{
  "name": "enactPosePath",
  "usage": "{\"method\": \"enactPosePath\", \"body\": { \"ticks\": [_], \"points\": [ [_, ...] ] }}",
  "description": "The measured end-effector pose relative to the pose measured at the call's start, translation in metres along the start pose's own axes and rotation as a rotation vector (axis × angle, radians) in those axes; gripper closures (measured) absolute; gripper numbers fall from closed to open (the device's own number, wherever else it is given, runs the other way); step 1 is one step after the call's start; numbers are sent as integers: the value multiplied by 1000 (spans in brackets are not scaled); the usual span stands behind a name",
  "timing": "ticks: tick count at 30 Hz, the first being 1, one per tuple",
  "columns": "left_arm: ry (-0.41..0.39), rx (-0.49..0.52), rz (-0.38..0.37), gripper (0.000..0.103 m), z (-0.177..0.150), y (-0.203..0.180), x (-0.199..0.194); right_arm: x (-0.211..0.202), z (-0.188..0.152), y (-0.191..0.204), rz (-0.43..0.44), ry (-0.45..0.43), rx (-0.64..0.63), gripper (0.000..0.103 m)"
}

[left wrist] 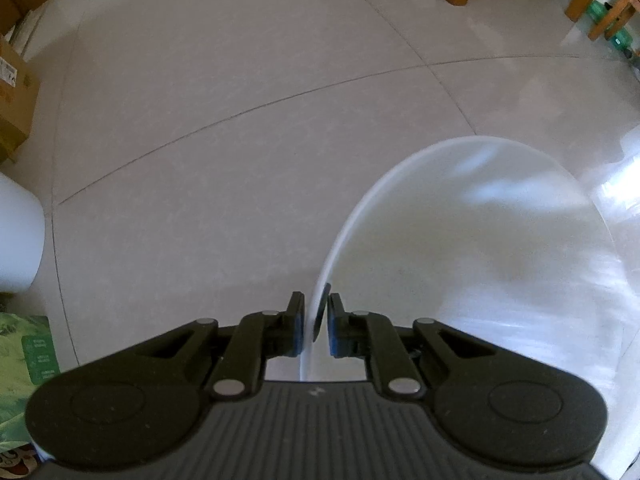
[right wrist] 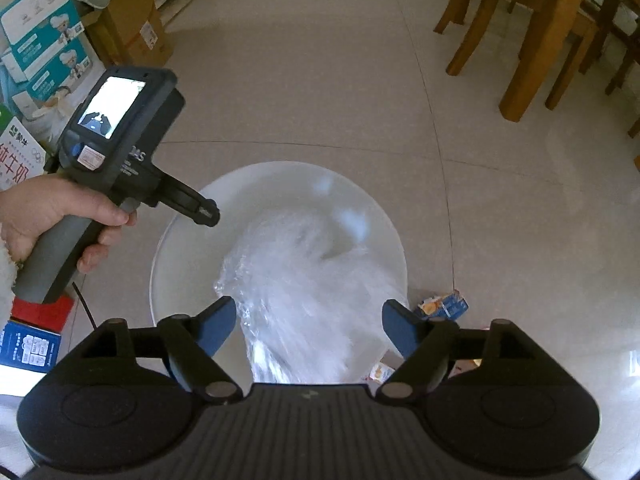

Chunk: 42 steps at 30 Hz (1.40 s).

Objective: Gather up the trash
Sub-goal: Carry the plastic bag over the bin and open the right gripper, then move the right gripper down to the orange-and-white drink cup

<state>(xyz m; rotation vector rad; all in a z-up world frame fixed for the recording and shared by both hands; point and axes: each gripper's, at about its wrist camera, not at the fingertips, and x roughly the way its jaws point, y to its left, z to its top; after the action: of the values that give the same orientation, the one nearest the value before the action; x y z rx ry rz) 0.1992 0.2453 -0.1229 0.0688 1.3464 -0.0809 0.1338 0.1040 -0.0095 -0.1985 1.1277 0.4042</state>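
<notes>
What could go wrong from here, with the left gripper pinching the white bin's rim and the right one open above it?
1. The left gripper holds the white bin only by its thin rim; it could slip or tip.
2. The clear plastic wrap, blurred under the open right gripper, might snag on a finger.
3. The snack wrappers beside the bin could be overlooked.

White round bin [right wrist: 280, 208] stands upright on floor, mouth open, rim thin and translucent, centre of right wrist view. Clear crinkled plastic bag [right wrist: 304, 280] blurred over bin mouth. Orange-blue snack wrapper [right wrist: 444, 305] lies on floor just right of bin; smaller orange-white wrapper [right wrist: 379, 372] near right, beside bin base.
</notes>
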Motion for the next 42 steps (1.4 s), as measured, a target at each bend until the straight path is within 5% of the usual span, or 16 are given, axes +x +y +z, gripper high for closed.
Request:
{"method": "enactPosePath", "body": {
  "ticks": [13, 23, 31, 42],
  "points": [
    [7, -4, 0, 93, 7, -1, -1, 10, -66, -69, -71, -12, 131, 4],
    [10, -1, 0, 93, 8, 1, -1, 78, -151, -122, -117, 64, 150, 3],
    [10, 2, 4, 93, 7, -1, -2, 154, -206, -124, -182, 244, -28, 3],
    [16, -5, 4, 93, 9, 2, 0, 211, -239, -116, -234, 332, -333, 3]
  ]
}}
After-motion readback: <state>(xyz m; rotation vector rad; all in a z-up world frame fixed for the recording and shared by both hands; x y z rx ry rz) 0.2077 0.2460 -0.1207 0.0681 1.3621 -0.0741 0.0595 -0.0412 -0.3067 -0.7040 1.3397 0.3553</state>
